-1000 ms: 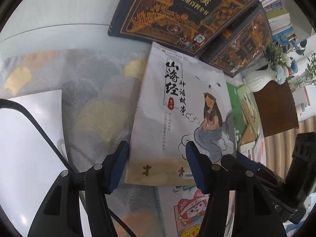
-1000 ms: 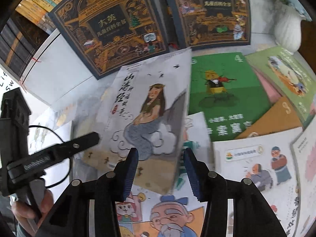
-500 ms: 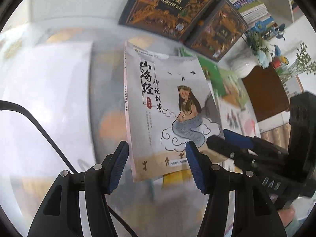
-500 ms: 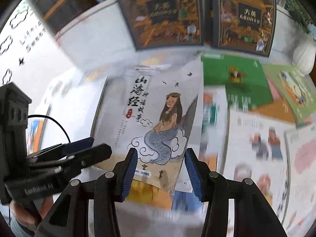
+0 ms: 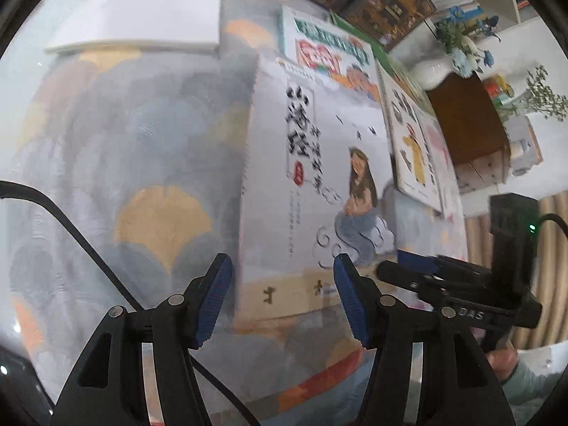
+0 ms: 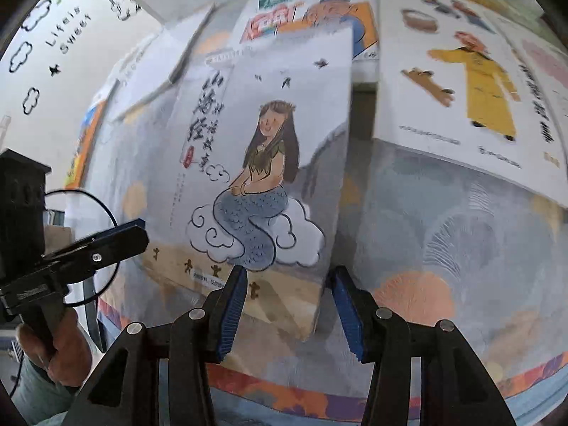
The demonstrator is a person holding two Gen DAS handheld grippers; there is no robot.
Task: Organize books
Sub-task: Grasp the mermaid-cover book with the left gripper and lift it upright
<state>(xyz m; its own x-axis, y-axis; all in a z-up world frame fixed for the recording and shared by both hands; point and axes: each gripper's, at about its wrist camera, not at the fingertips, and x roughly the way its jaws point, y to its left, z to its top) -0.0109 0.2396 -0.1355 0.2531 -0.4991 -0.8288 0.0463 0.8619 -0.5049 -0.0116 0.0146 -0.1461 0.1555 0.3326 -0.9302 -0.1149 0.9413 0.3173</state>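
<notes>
The mermaid book (image 6: 269,163) lies at 12 o'clock of both grippers: left gripper (image 5: 282,298) fingers spread; right gripper (image 6: 287,307) fingers spread, its corner between them.

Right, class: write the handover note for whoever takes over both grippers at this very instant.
Left gripper: open, at the near edge of the grey-white mermaid-cover paperback, not clamped.
Right gripper: open, at that book's near right corner.
The book lies on the grey fan-patterned cloth, its far end overlapping the green-titled cartoon book.
Done: no stack visible.
Left: probably grip it and gather the loose books.
</notes>
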